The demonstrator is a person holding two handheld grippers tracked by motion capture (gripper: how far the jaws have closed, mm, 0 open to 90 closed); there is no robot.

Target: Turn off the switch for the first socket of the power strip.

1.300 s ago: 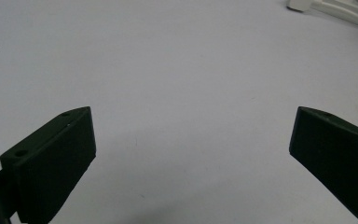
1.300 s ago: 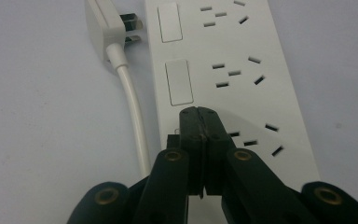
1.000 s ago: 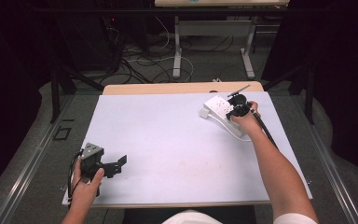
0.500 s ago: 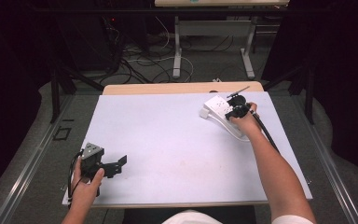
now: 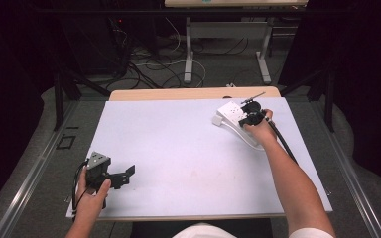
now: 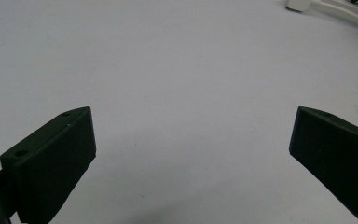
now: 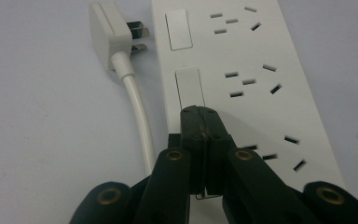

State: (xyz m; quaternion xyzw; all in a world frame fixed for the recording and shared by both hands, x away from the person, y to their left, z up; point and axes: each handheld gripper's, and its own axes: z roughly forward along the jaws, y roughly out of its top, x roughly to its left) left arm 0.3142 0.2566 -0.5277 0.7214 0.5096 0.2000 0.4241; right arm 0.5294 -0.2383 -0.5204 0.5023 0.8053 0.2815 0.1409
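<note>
A white power strip (image 5: 229,114) lies at the far right of the white table, with several socket groups and rocker switches (image 7: 189,86) showing on its body (image 7: 261,84) in the right gripper view. Its white plug (image 7: 109,32) and cable (image 7: 137,112) lie beside it on the table. My right gripper (image 7: 204,116) is shut, with nothing between its jaws, and its joined tips rest at the lower end of one rocker switch. In the high view my right gripper (image 5: 250,114) sits over the strip. My left gripper (image 5: 125,177) rests at the near left, jaws wide open and empty (image 6: 193,140).
The white table top (image 5: 188,153) spreads between the two hands. A bare wooden strip (image 5: 178,93) runs along its far edge. Beyond it are a desk frame (image 5: 188,54) and loose floor cables (image 5: 154,64). Part of the white strip's cable (image 6: 340,7) shows far off in the left gripper view.
</note>
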